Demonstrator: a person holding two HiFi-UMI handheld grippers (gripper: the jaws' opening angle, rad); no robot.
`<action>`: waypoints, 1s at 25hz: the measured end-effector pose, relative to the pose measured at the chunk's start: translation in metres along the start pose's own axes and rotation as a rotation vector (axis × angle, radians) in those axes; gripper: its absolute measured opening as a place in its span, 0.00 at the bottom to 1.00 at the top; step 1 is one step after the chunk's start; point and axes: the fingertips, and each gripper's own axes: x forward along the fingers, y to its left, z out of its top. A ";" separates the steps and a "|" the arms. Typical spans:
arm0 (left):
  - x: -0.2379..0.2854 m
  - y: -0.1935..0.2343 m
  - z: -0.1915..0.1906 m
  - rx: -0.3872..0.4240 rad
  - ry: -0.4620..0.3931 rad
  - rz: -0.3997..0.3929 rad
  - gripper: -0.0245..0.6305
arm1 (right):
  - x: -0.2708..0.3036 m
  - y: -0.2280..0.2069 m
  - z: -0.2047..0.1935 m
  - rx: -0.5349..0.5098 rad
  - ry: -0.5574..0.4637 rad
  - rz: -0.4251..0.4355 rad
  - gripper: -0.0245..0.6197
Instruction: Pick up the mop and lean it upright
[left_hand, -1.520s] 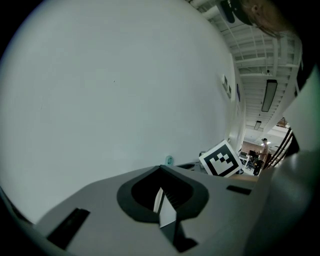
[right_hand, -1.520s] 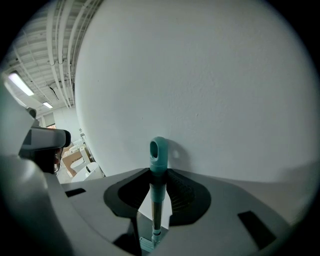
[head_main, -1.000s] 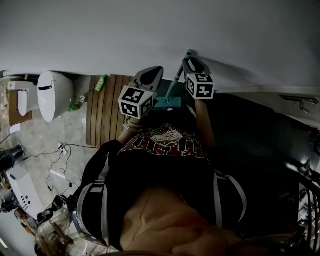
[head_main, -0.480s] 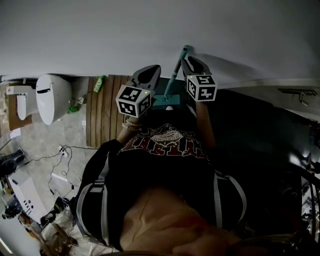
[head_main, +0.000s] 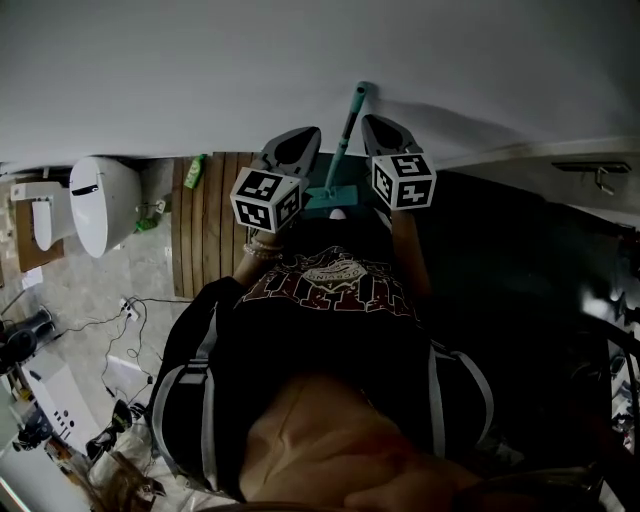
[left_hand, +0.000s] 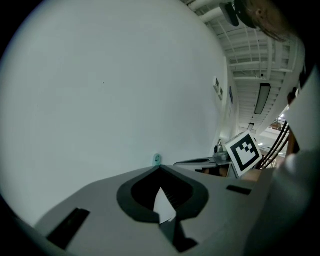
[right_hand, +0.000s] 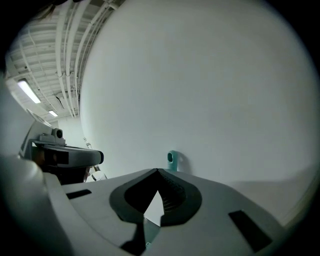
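The teal mop (head_main: 343, 140) leans against the white wall, its flat head (head_main: 330, 201) on the floor between my two grippers. My left gripper (head_main: 303, 137) sits just left of the handle, and its jaws meet at the tips (left_hand: 160, 168) with nothing in them. My right gripper (head_main: 377, 124) is just right of the handle and apart from it. Its jaws (right_hand: 157, 170) have just been closing and are shut, empty. The handle's top end (right_hand: 172, 160) shows past the right tips against the wall, and it also shows past the left tips (left_hand: 157, 159).
A white toilet (head_main: 100, 198) stands at the left, beside a wooden slat mat (head_main: 205, 235) with a green bottle (head_main: 194, 168) at its far end. Cables (head_main: 120, 315) lie on the tiled floor. A dark fixture with a rail (head_main: 598, 172) fills the right.
The right gripper has come off the mop handle's top and now sits to its right. The handle stands steeper against the wall. The left gripper has hardly moved.
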 end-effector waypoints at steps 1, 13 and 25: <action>0.000 -0.002 0.000 0.001 0.000 -0.003 0.11 | -0.003 0.002 0.001 -0.001 -0.003 0.004 0.07; -0.003 -0.021 -0.004 0.014 0.008 -0.030 0.11 | -0.042 0.029 0.012 0.012 -0.047 0.069 0.07; -0.003 -0.046 -0.012 0.040 0.024 -0.084 0.11 | -0.079 0.041 0.007 -0.001 -0.068 0.041 0.07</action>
